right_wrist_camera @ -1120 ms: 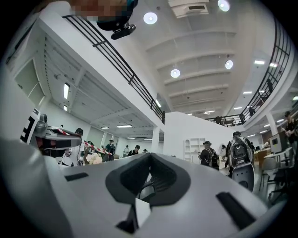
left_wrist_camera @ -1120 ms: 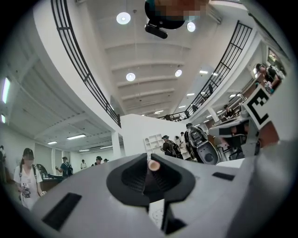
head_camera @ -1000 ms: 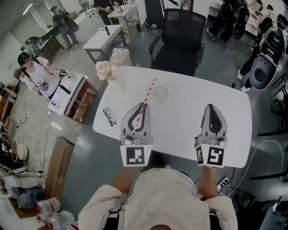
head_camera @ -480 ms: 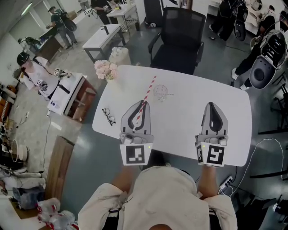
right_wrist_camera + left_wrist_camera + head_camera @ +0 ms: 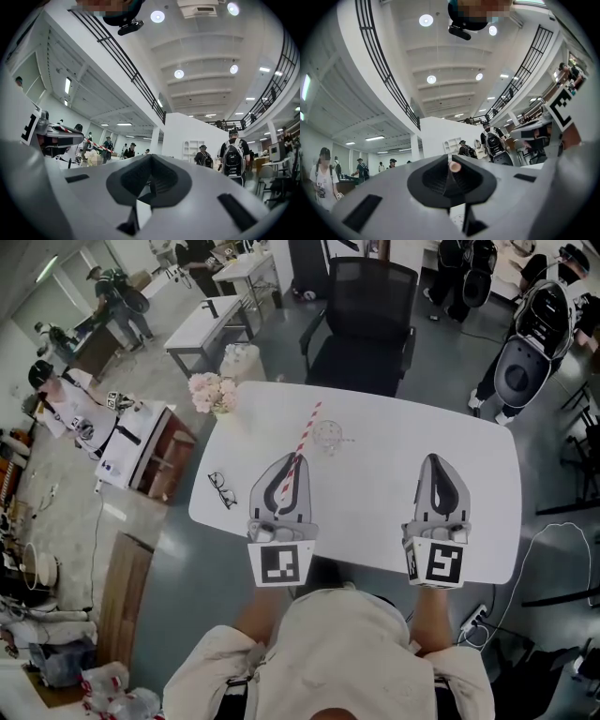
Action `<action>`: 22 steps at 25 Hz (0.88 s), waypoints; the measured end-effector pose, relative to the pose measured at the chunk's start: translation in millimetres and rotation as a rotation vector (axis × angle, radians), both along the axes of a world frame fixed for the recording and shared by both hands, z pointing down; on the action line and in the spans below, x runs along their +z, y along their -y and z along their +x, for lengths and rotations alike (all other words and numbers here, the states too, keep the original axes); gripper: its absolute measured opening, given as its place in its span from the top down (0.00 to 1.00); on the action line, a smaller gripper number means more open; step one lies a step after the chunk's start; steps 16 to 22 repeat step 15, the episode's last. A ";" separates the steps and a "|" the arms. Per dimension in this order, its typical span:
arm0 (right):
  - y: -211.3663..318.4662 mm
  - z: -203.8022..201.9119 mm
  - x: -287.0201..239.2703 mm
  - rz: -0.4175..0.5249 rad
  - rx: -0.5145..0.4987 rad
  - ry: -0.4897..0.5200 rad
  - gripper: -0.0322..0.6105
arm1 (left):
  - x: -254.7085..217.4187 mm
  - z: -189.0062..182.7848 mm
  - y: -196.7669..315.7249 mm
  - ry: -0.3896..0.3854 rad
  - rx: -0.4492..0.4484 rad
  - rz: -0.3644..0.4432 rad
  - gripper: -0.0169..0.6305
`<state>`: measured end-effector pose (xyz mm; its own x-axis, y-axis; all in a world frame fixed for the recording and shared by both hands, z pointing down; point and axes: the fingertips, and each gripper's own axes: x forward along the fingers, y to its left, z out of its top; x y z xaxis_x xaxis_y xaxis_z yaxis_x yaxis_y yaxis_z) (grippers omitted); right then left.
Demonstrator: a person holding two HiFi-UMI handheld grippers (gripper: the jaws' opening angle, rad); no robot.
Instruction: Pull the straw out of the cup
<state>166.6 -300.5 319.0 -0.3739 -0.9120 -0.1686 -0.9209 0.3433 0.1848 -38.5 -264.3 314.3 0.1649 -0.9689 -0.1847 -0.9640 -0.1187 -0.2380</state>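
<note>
- Between the closed jaws of the left gripper [image 5: 289, 463], a red-and-white striped straw [image 5: 306, 437] is clamped near its lower end. In the left gripper view its round open end faces the camera, right at the jaw tips.
- From the head view, the straw's long free part slants up and away over the white table [image 5: 469, 446].
- Just to the right of that free part stands the clear cup [image 5: 330, 434]. It is faint and hard to read from above, but the straw appears to pass beside it rather than stand in it, so I judge the pull essentially done.
- Well apart to the right, the right gripper [image 5: 433, 463] hovers above the table with its jaws together on nothing. It is not steadying the cup.
- Further out, a pair of eyeglasses [image 5: 222, 488] lies near the table's left edge, a bunch of pale flowers [image 5: 211, 392] sits at the far left corner, and a black office chair [image 5: 361, 324] stands beyond the table.
- Risks from here:
  - The long free end could sweep sideways and tip the light, unheld cup.
  - A hard squeeze could flatten the thin straw.
  - A slack grip so near its end could let the straw pivot, slip out and roll off the table.
</note>
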 end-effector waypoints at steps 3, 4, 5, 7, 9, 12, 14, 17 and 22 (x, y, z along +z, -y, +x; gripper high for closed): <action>0.6 0.4 2.0 -0.003 0.001 0.001 0.95 | 2.2 0.9 0.9 -0.001 0.003 -0.005 0.93; 0.5 -0.1 2.9 -0.004 0.001 0.001 0.95 | 2.8 0.8 0.9 -0.004 0.004 -0.005 0.93; 0.1 -0.7 3.5 -0.005 0.000 0.001 0.95 | 2.9 0.5 0.6 -0.005 0.004 -0.003 0.93; -0.9 -1.4 3.6 -0.005 -0.001 0.000 0.95 | 2.8 0.1 -0.1 -0.004 0.004 -0.001 0.93; -1.6 -1.0 4.1 -0.007 0.000 0.001 0.95 | 3.8 0.5 -0.5 0.003 0.005 -0.006 0.93; -2.2 0.7 5.7 -0.010 0.002 0.002 0.95 | 5.8 3.0 -0.4 -0.001 0.009 -0.013 0.93; -2.4 1.5 6.2 -0.010 0.002 0.003 0.95 | 6.5 4.5 -0.5 -0.004 0.011 -0.016 0.93; -2.5 2.0 6.3 -0.010 0.002 0.003 0.95 | 6.8 5.3 -0.5 -0.005 0.012 -0.017 0.93; -2.5 2.0 6.3 -0.010 0.002 0.003 0.95 | 6.8 5.3 -0.5 -0.005 0.012 -0.017 0.93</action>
